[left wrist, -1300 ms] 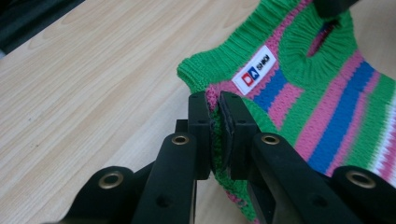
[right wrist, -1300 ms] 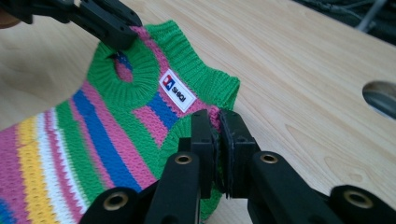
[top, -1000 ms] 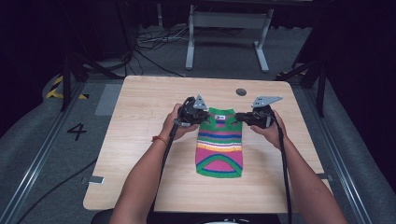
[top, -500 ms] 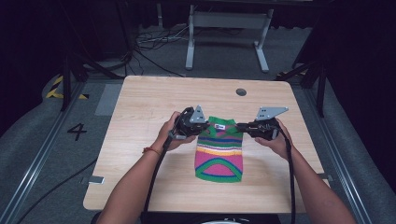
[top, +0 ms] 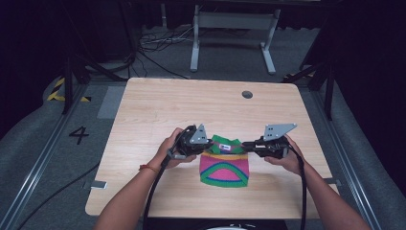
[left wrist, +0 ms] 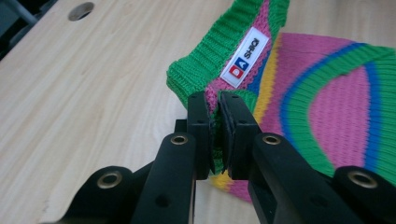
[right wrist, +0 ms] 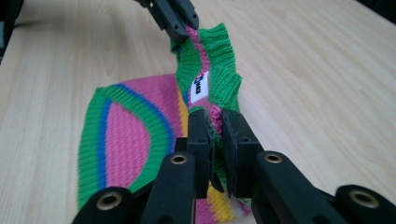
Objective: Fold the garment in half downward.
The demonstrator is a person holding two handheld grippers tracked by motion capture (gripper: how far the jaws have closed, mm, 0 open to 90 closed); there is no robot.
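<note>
Two forearms reach in over the table's (top: 143,115) near edge. The left gripper (top: 205,143) and right gripper (top: 246,143) each clamp one end of the green collar of a striped knitted sweater (top: 225,167), lying folded near that edge. Beyond, a round hole (top: 247,94) sits by the far edge.

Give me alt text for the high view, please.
Two hand-held grippers pinch the top edge of a small striped knit sweater on a wooden table: the left gripper at its left corner, the right gripper at its right. Both are shut on the fabric, with forearms entering from below.
</note>
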